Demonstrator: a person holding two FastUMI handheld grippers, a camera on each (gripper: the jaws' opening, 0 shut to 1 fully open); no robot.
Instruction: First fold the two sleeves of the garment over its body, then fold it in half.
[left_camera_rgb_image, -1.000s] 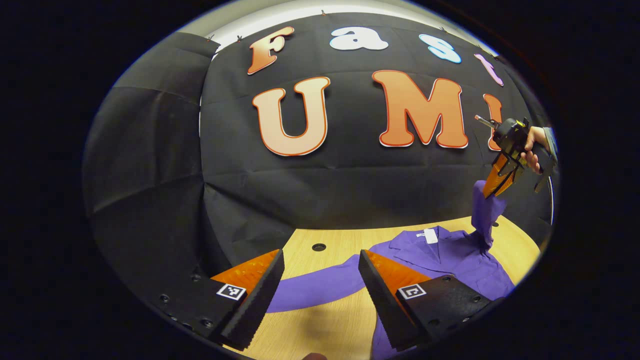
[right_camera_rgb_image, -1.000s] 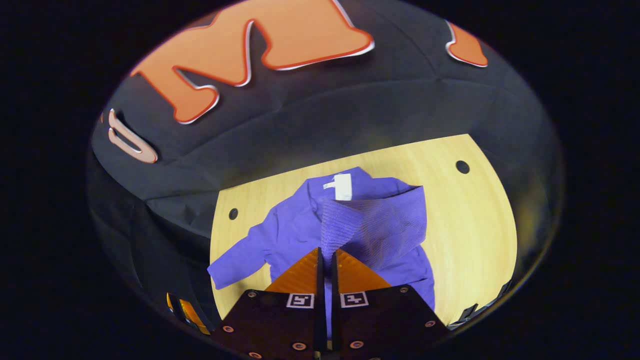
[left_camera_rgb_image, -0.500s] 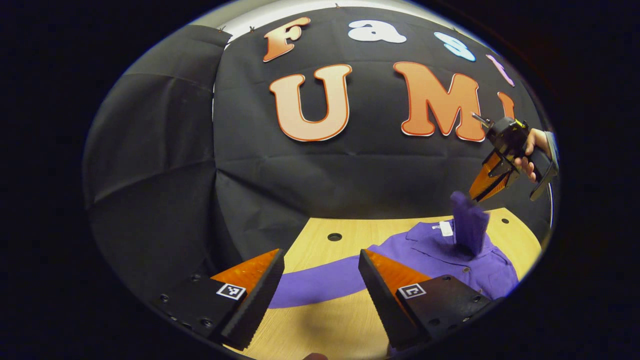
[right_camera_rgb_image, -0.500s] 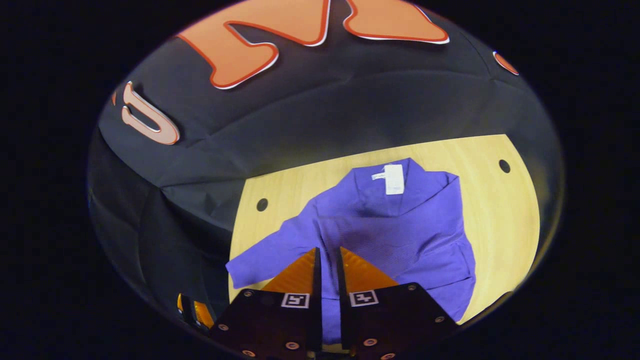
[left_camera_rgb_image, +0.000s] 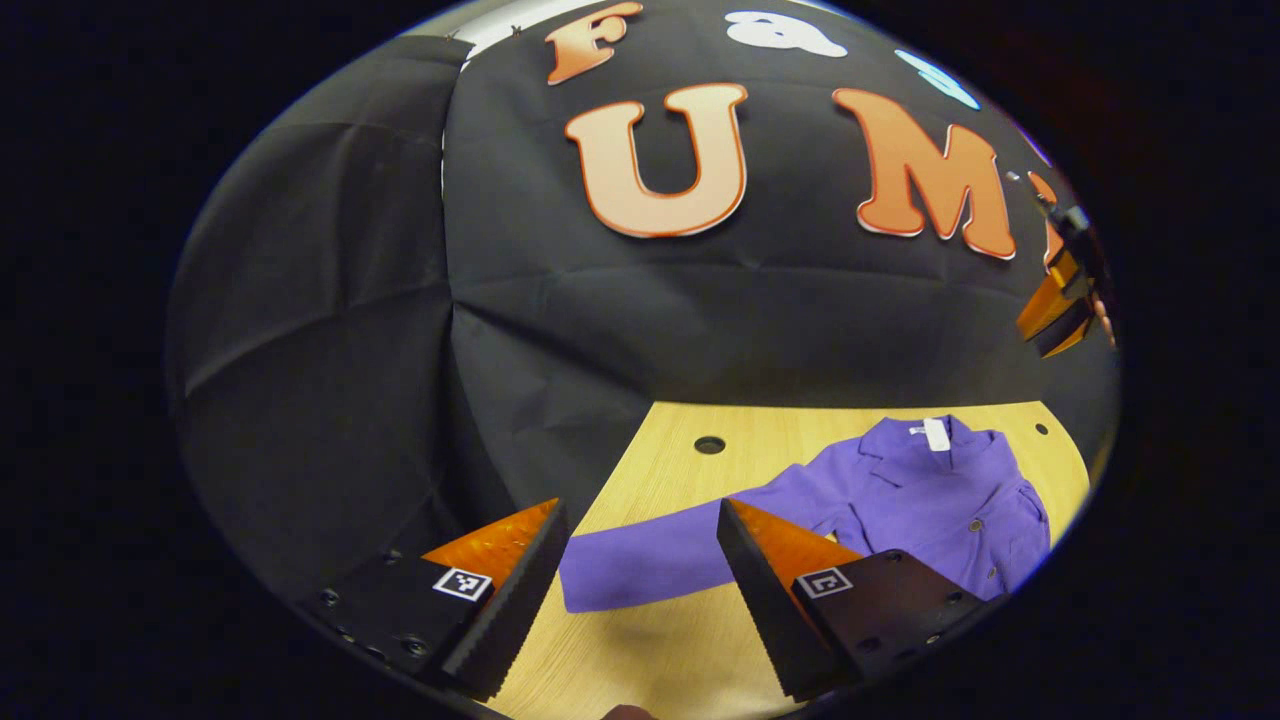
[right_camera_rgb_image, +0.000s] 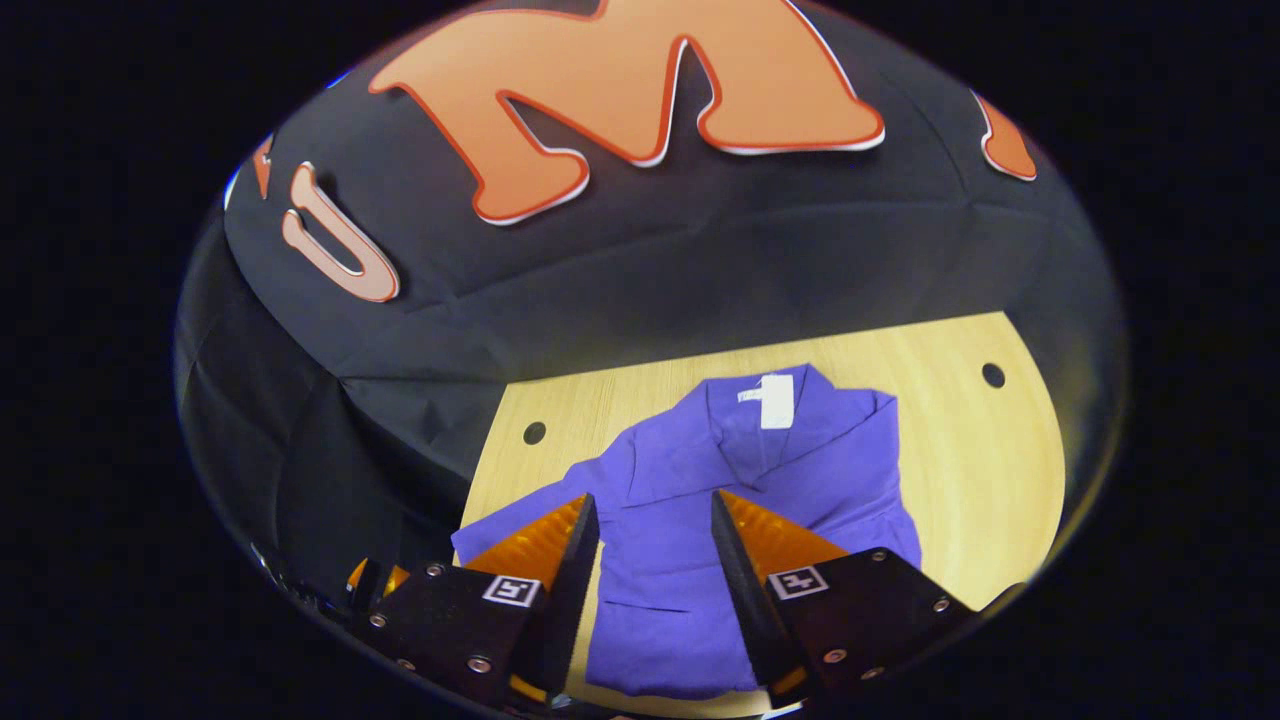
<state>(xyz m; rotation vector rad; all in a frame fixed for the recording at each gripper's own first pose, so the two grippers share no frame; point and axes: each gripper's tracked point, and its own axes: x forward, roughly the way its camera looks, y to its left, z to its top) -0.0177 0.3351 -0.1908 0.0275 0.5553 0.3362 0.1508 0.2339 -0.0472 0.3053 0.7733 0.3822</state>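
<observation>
The garment (right_camera_rgb_image: 700, 520) is plain purple with a white neck label (right_camera_rgb_image: 776, 401), on a pale wood-grain table (right_camera_rgb_image: 980, 470).

A pale wooden desk (right_camera_rgb_image: 980, 470) with round holes stands against the creased black cloth wall (left_camera_rgb_image: 330, 330) of the booth.

The garment (right_camera_rgb_image: 790, 480) is a soft matt purple cloth with a fine ribbed weave, with a small white fabric tag at the collar. It lies on a table (right_camera_rgb_image: 980, 470) of pale wood-grain laminate, smooth with a slight sheen. The booth wall (left_camera_rgb_image: 330, 330) is matt black cloth, creased in folds.
</observation>
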